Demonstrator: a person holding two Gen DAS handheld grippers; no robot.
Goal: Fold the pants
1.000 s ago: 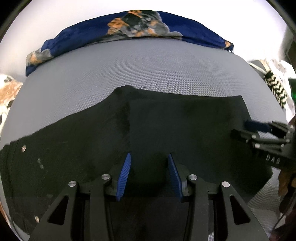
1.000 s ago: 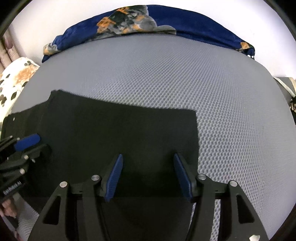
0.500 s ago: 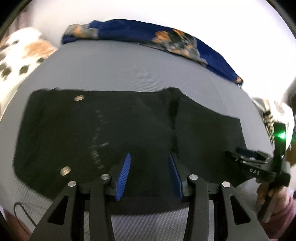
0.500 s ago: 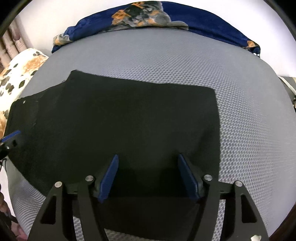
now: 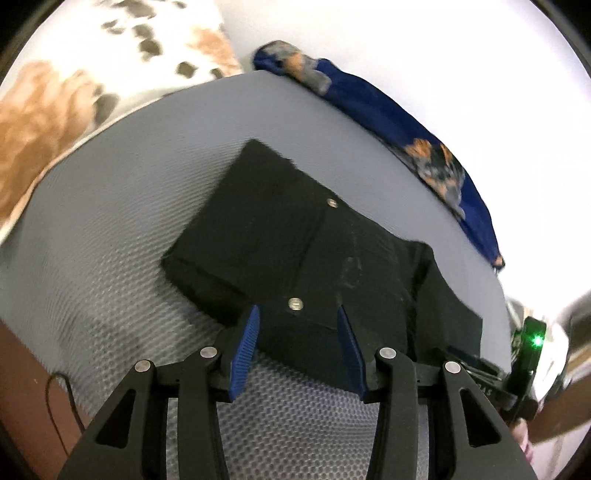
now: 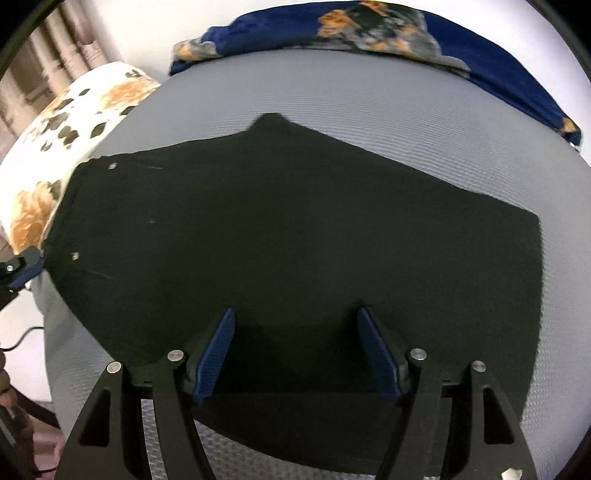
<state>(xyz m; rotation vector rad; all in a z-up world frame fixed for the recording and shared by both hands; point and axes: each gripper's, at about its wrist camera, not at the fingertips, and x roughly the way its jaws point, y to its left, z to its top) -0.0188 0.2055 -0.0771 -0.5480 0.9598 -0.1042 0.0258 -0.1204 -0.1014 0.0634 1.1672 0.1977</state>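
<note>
Pants [image 6: 295, 236] black, folds indistinct, near edge behind right gripper [image 6: 295, 350]

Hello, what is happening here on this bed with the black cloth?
A person with a two-finger gripper in each hand is folding black pants on a grey mesh mattress. The pants lie flat, already folded over, rivets showing at the waist end. The left gripper hovers open by the waist end; the right gripper is open above the middle. Neither holds the fabric now. A blue patterned blanket lies along the far edge.
</note>
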